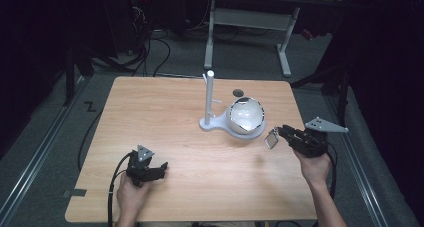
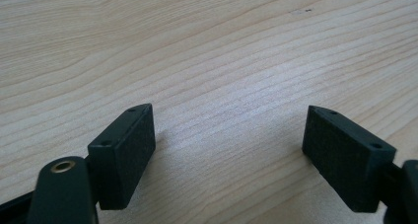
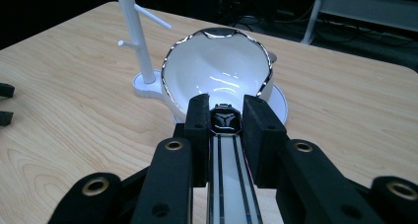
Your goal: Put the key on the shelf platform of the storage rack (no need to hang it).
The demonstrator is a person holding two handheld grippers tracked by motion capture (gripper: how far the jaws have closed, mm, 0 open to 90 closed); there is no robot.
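Note:
My right gripper (image 1: 281, 133) (image 3: 226, 108) is shut on a watch (image 1: 272, 138) (image 3: 226, 121) with a dark face and a white strap edged with black lines. The watch hangs just right of a white bowl (image 1: 246, 114) (image 3: 217, 71) with a shiny rim, tilted toward the gripper. The bowl rests on the base of a white stand with an upright peg pole (image 1: 209, 97) (image 3: 134, 31). Down at the table's front left, my left gripper (image 1: 152, 170) (image 2: 229, 130) lies low over the wood, open, with nothing between its pads.
A small dark round mark (image 1: 238, 92) sits on the wooden table (image 1: 165, 122) behind the bowl. Past the far edge stand a white desk frame (image 1: 250, 22) and floor cables (image 1: 150, 52). Bare wood stretches between the two grippers.

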